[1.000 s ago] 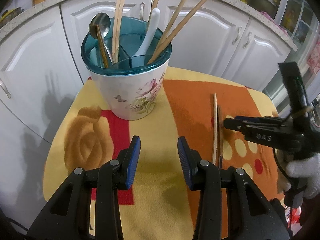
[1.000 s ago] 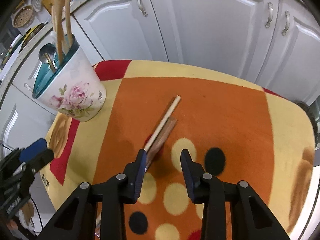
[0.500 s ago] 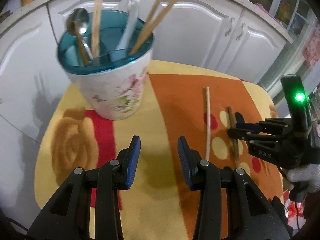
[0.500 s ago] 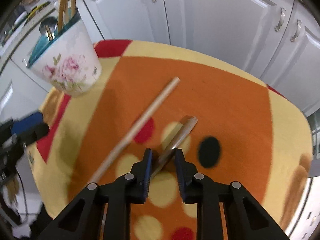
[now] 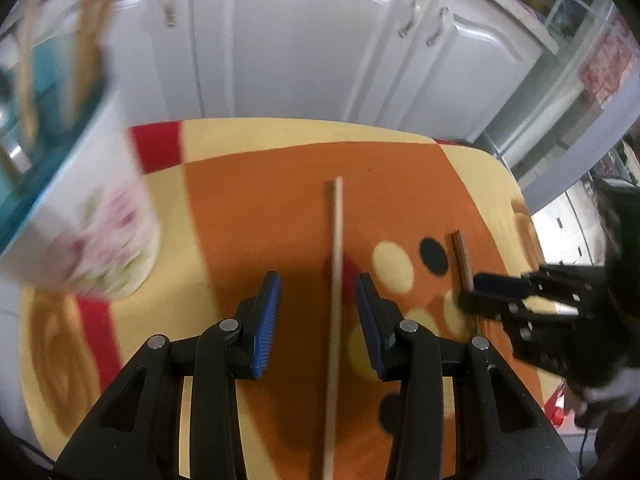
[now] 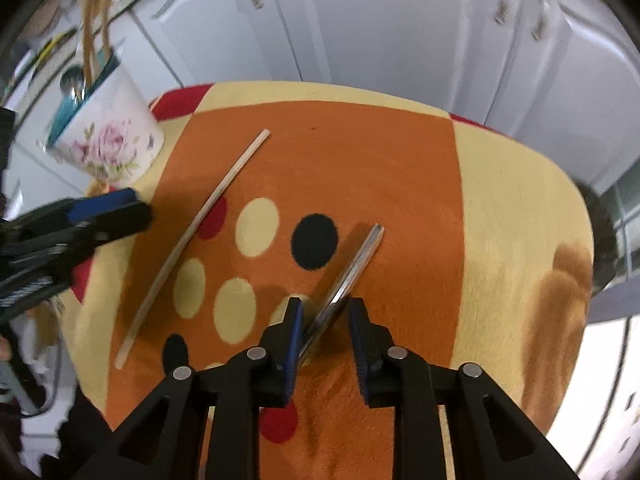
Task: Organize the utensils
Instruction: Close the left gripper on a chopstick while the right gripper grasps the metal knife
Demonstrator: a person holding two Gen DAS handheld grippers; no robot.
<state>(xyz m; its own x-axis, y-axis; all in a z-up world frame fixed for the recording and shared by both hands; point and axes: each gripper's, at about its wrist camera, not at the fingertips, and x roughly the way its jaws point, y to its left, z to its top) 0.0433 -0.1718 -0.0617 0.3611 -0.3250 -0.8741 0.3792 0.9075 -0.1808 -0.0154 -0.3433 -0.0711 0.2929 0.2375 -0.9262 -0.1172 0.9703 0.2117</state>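
My left gripper (image 5: 317, 312) hangs with jaws wide apart over the pale chopstick (image 5: 335, 300) on the orange cloth (image 5: 260, 200). Only the right wrist view shows my right gripper (image 6: 323, 330), jaws just parted slightly, the dark chopstick (image 6: 348, 276) between them against the left pad; the flowered holder (image 6: 108, 144) stands at the cloth's far left.

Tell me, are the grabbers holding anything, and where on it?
Nothing is gripped. The left gripper is open around the pale chopstick. The right gripper, jaws just opening, straddles the dark chopstick near its close end.
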